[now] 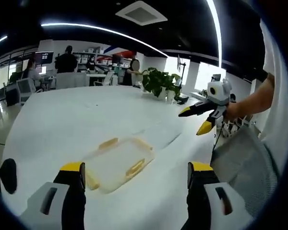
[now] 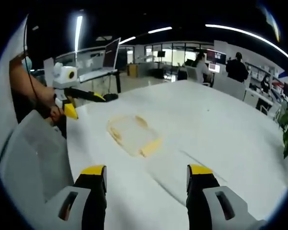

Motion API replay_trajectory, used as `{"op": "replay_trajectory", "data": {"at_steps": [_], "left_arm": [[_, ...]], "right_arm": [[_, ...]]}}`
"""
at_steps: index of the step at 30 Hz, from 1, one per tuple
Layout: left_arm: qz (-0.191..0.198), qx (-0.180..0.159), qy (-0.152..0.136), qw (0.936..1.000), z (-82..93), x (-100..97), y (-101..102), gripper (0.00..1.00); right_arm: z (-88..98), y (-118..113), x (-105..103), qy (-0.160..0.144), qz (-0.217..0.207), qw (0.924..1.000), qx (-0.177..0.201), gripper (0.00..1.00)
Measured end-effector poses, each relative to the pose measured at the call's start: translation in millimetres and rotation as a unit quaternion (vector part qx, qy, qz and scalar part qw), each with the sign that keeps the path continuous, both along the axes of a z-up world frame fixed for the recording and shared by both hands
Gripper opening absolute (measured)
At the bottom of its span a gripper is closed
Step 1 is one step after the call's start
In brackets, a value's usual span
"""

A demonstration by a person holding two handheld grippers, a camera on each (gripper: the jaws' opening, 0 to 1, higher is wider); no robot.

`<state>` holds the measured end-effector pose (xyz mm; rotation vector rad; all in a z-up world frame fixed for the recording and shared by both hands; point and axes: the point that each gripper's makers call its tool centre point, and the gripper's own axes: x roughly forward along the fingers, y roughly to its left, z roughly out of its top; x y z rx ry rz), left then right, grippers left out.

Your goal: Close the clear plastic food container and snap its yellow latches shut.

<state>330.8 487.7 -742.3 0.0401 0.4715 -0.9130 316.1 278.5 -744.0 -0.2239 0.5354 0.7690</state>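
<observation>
Clear rectangular plastic food container with yellow latches (image 1: 119, 163) – flat on white table (image 1: 77, 115), near edge | left gripper (image 1: 134, 175) spread, empty | right gripper (image 2: 146, 177) spread – both held back, likely lining up.

the right gripper (image 2: 146, 179) reaches up from the bottom of the right gripper view with its 2 yellow-tipped jaws spread wide, held above a white table (image 2: 221, 129) and touching nothing. ahead of it, well apart from the jaws, the clear food container (image 2: 133, 135) lies flat on the table with its lid on, 1 yellow latch (image 2: 150, 146) at its near corner. at the left a hand (image 2: 52, 108) holds the left gripper (image 2: 89, 103), jaws parted, over the table edge beside a grey chair back (image 2: 31, 153); people sit at desks far behind.
</observation>
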Motion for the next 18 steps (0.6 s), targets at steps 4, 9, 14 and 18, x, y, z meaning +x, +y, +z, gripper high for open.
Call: {"op": "replay_trajectory", "data": {"at_steps": [4,9,14,18], "left_arm": [[-0.005,0.007,0.003,1.0,-3.8,2.8,-0.1,0.87],[-0.008,0.007,0.009,0.9999,-7.3,8.5,0.2,0.86],[-0.008,0.009,0.011,0.9999,-8.5,14.1,1.5,0.84],[-0.006,0.01,0.013,0.9998,-10.9,17.6,4.2,0.83]], "right_arm": [[-3.5,4.5,5.5,0.001,0.01,0.9999,-0.007,0.67],[-2.3,12.9,12.0,-0.003,0.014,0.9999,0.0,0.65],[-3.0,21.6,19.1,-0.005,0.014,0.9998,0.009,0.65],[-6.7,28.3,22.8,-0.003,0.025,0.9996,0.008,0.64]]}}
